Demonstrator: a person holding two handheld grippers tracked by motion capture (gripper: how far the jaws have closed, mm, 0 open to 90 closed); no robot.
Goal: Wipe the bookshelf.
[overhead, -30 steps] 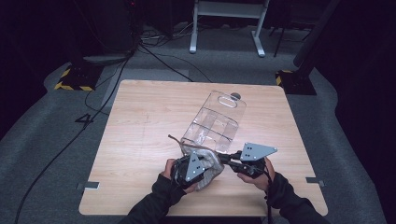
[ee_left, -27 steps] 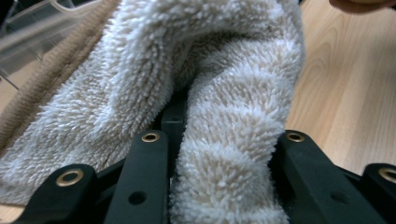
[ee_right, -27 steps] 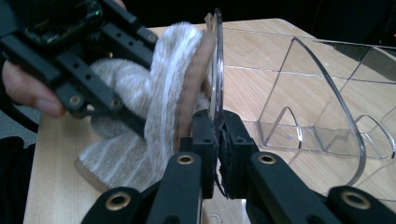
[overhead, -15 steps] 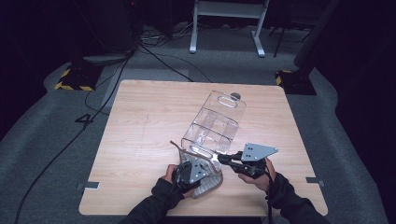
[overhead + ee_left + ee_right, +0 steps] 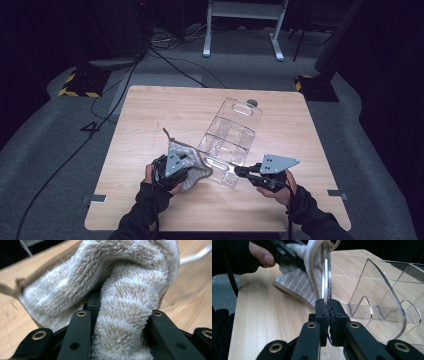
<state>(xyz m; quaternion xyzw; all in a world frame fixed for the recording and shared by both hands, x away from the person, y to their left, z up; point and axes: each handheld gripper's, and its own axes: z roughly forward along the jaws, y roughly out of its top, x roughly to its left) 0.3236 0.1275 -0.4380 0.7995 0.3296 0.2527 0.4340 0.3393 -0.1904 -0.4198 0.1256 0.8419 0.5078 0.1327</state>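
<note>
The wooden table (image 5: 150,115) carries a clear plastic organizer (image 5: 227,140) lying tipped over, its long axis running from the near middle of the table away toward the far right, the handle slot at the far end. The right gripper (image 5: 239,171) pinches the organizer's near wall edge, jaws closed tight on it. Just left, touching that near end, the fluffy towel (image 5: 120,290) is clamped in the left gripper (image 5: 192,167), its jaws narrow around a thick fold.
</note>
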